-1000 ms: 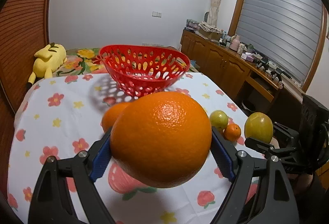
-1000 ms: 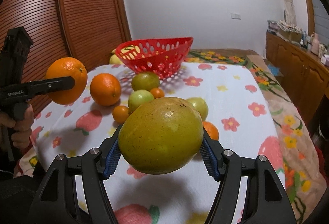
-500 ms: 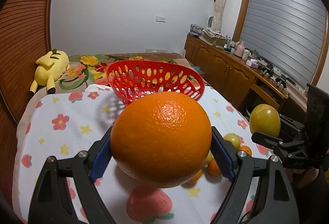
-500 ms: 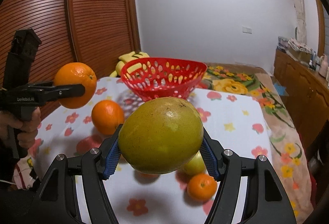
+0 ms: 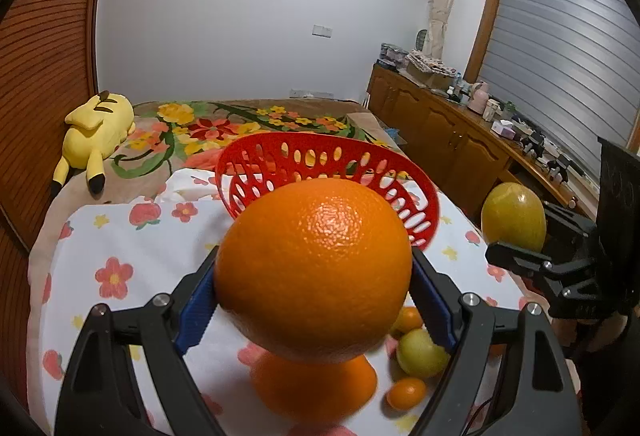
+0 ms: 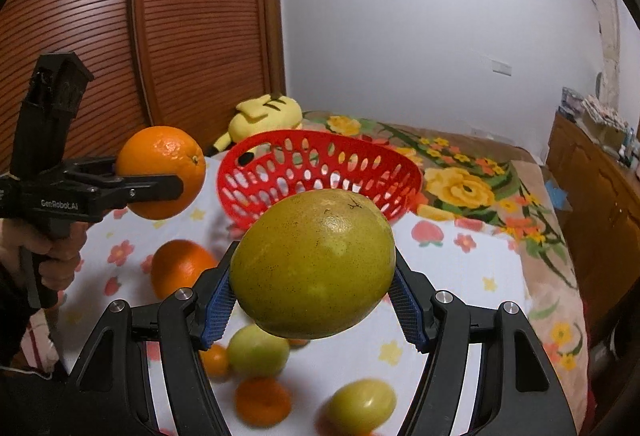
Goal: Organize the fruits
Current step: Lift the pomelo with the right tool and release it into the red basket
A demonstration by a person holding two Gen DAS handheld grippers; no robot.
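My left gripper (image 5: 314, 298) is shut on a large orange (image 5: 314, 268) and holds it in the air, short of the red perforated basket (image 5: 280, 160). My right gripper (image 6: 312, 306) is shut on a large yellow-green citrus (image 6: 314, 266), also raised before the basket (image 6: 264, 168). Each gripper shows in the other's view: the orange (image 6: 162, 172) at left, the citrus (image 5: 513, 216) at right. A second orange (image 6: 178, 272), small green fruits (image 6: 258, 352) and small oranges (image 6: 262, 402) lie on the cloth below.
The table has a white cloth with flowers and strawberries (image 5: 112, 276). Behind the basket is a bed with a floral blanket (image 5: 224, 128) and a yellow plush toy (image 5: 98, 132). A wooden cabinet (image 5: 448, 140) runs along the right, a slatted wooden wardrobe (image 6: 192, 36) on the left.
Both grippers have risen and moved forward toward the basket with their fruits still held. The basket now looks nearer and lower, and the loose fruits have dropped toward the bottom of both views.
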